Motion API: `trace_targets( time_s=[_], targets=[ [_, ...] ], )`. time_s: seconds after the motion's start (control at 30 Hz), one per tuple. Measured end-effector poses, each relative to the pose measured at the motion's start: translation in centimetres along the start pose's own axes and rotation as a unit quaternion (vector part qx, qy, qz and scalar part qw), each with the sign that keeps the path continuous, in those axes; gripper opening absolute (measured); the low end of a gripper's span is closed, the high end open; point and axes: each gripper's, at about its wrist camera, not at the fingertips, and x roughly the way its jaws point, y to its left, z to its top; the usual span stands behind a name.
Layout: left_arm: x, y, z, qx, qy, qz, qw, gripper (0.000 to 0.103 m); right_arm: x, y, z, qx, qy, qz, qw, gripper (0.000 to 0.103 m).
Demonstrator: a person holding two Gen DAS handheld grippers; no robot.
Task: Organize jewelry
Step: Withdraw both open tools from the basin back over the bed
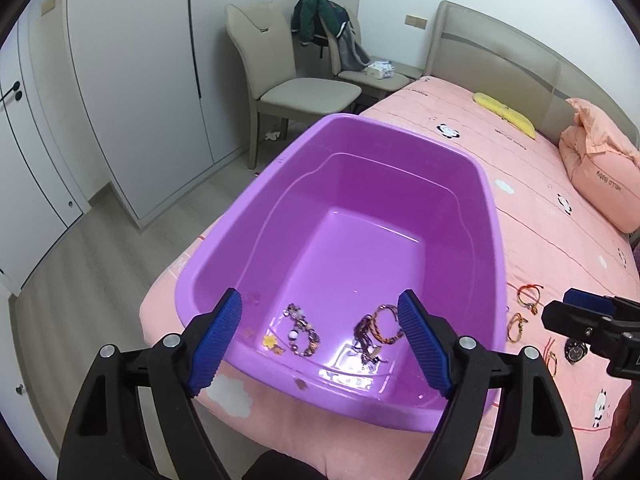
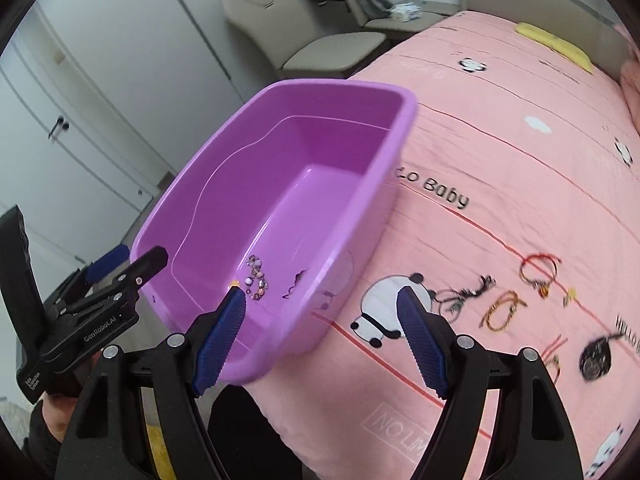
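Observation:
A purple plastic tub [image 1: 494,240] [image 2: 400,128] sits on a pink bed. On its floor lie a beaded bracelet [image 1: 302,330] [image 2: 258,276] and a braided bracelet with dark cords [image 1: 380,328] [image 2: 296,282]. My left gripper [image 1: 320,338] is open and empty above the tub's near end. My right gripper [image 2: 322,338] is open and empty over the tub's right wall. On the bed to the right of the tub lie a red cord bracelet [image 2: 538,270] [image 1: 528,294], an orange bracelet [image 2: 502,310] [image 1: 516,326], a dark cord piece [image 2: 464,294] and a black watch [image 2: 598,356] [image 1: 576,350].
The bed [image 1: 520,168] has a pink pillow [image 1: 600,176] and a yellow item [image 1: 504,114] at its head. Beige chairs [image 1: 296,88] with a jacket stand beyond the bed's edge. White wardrobes [image 1: 132,80] line the left.

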Motion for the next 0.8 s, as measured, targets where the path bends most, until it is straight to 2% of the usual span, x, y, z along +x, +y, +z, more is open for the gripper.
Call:
trace_targets(
  time_s=[0.1, 0.2, 0.4, 0.8],
  targets=[
    [-0.8, -1.6, -0.9, 0.015, -0.004, -0.008, 0.9998, 0.082, -1.5, -2.1, -2.0, 0.027, -0.023, -0.005, 0.999, 0.074],
    [-1.8, -3.5, -1.9, 0.033, -0.011, -0.018, 0.9992, 0.09, -3.0, -3.9, -4.4, 0.045, -0.043, -0.024, 0.998, 0.074],
    [-3.6, -7.8, -4.4, 0.07, -0.019, -0.05, 0.9961, 0.095, -6.4, -8.4, -10.0, 0.097, -0.076, -0.06, 0.991, 0.074],
    [-3.9, -16.3, -10.3, 0.125, 0.006, -0.101, 0.987, 0.096, -11.0, -16.7, -21.7, 0.177, -0.113, -0.121, 0.97, 0.074]
  ],
)
